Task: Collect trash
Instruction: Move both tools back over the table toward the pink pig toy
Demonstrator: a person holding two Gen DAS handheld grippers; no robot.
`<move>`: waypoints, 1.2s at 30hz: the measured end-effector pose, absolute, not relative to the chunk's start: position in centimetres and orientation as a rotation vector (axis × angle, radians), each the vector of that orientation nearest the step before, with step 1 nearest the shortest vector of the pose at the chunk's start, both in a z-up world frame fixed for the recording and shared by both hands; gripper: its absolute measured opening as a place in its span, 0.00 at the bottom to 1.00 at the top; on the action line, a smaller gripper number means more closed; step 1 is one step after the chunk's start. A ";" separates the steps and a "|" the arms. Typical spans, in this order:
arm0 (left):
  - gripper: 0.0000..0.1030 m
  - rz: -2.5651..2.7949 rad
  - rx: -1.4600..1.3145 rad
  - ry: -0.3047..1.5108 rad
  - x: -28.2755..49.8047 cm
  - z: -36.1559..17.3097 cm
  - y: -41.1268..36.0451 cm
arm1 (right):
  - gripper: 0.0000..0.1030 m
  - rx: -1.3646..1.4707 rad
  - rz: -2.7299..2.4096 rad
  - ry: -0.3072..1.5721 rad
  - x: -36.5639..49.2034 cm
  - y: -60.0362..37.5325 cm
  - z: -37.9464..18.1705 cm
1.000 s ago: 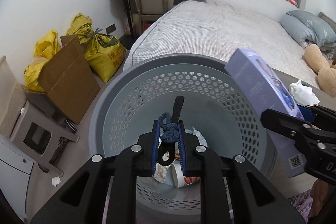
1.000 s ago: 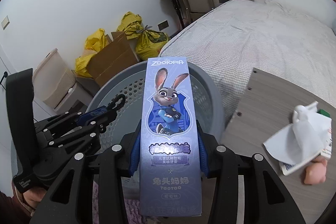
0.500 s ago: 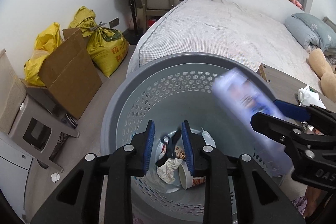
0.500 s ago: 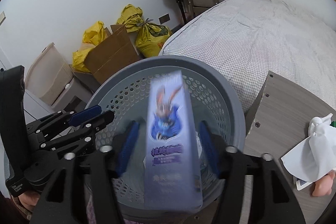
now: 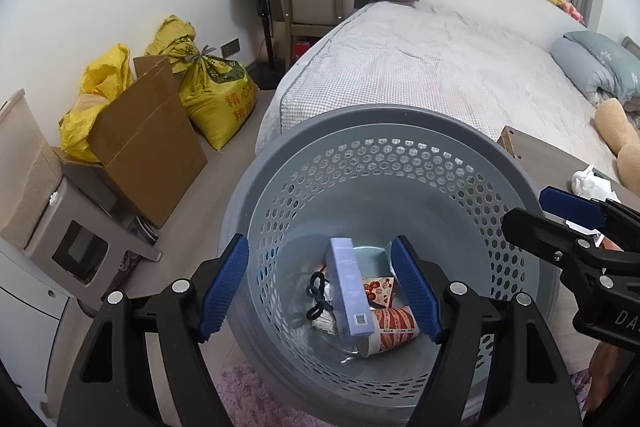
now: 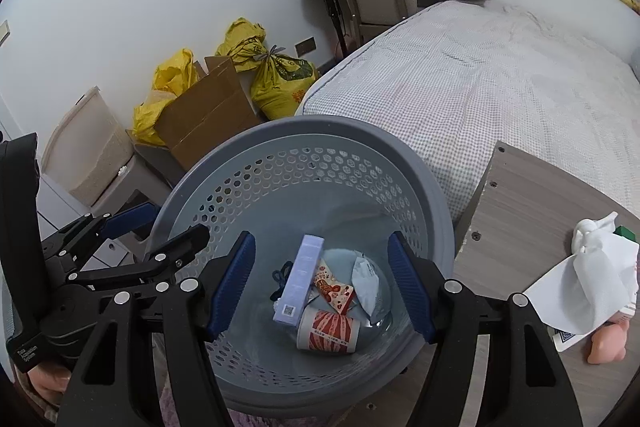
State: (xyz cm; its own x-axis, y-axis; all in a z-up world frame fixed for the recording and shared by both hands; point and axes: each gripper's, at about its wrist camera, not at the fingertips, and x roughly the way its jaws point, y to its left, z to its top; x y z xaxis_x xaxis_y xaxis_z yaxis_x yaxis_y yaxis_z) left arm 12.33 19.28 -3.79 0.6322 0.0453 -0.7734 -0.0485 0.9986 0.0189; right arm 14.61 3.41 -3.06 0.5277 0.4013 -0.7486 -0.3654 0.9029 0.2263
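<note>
We hold the left gripper [image 5: 322, 281] and the right gripper [image 6: 322, 283] above the grey perforated bin [image 5: 400, 131], each with its jaws apart and nothing between them, the left jaws having just been opening. At the bin's bottom lie the purple box [image 5: 350, 297], a dark cord [image 5: 316, 293], a red-patterned cup [image 6: 330, 331] and wrappers too crumpled to identify. On the wooden tabletop [image 6: 532, 203] a white tissue [image 6: 592, 275] half hides smaller things.

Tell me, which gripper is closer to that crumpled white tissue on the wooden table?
Right. The right gripper hangs open over the basket, which stands beside the table with the tissue. The left gripper is open at the basket's far side.
</note>
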 end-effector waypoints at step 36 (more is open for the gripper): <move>0.94 0.056 -0.030 0.753 5.8 0.1 15.1 | 0.69 0.032 0.292 0.790 6.9 -4.5 0.0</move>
State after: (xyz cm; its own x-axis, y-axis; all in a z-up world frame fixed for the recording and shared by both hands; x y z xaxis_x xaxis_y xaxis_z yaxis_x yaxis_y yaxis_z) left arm 5.85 15.06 0.11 0.7285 0.0406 -0.6838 -0.0618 0.9981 -0.0066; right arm 6.89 -4.54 0.05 0.6661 0.2701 -0.6953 -0.2465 0.9595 0.1366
